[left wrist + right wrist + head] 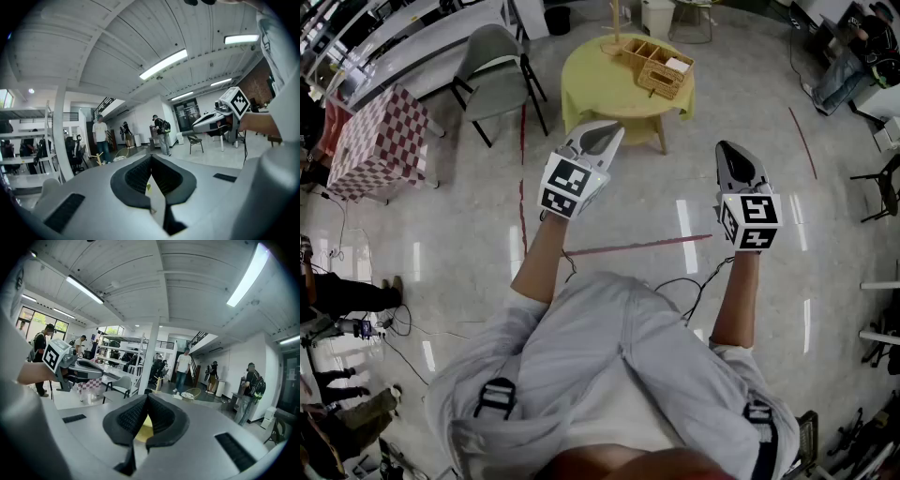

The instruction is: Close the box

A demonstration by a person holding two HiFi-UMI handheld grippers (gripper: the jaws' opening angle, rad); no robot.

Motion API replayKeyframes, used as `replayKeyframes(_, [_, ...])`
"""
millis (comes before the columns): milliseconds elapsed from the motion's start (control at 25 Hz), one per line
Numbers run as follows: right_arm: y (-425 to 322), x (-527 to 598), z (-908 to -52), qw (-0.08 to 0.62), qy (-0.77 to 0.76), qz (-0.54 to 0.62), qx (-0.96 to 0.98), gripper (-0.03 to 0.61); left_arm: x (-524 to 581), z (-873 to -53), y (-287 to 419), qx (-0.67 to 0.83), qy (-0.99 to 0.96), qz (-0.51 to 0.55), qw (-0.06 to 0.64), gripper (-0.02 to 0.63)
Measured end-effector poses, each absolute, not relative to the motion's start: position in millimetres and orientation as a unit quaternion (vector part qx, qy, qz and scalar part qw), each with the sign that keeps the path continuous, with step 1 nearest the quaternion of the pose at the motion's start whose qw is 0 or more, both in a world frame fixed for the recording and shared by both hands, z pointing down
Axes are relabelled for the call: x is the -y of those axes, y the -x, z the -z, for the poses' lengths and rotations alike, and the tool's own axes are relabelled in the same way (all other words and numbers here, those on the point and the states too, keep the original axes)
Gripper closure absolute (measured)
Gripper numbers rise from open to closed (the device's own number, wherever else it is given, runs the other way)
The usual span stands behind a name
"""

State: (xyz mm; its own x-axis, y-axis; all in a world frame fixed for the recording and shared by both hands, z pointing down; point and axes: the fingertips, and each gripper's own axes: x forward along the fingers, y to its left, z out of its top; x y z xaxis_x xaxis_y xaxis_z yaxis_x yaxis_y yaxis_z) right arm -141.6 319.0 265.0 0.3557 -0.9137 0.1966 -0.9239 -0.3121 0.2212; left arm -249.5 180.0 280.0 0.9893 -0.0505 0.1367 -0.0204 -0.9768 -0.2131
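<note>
While both hang short of box, left gripper, right gripper fingers together, empty.

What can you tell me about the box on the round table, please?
The box is light tan, woven or wooden by its look, with open compartments split by dividers and a small white item in one. It stands on the round yellow-green table, toward its right side in the head view, top open. Only the table touches it; the left gripper and right gripper are held short of the table, both shut and empty.
</note>
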Motion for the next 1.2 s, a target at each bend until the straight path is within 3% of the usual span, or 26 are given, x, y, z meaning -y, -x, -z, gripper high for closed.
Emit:
replayKeyframes(160, [126, -316, -266, 0.147, -0.809, -0.013, 0.570, 0.555, -174, -286, 234, -0.027, 0.986, 0.088, 0.140, 0.584])
replayKeyframes(560, [83, -329, -262, 0.103, -0.807, -0.003, 0.582, 0.555, -186, -294, 198, -0.042, 0.987, 0.086, 0.127, 0.584])
replayKeyframes(1200, [-5, -278, -299, 0.134, -0.800, -0.023, 0.584, 0.554, -127, -328, 112, -0.060, 0.987, 0.103, 0.108, 0.584])
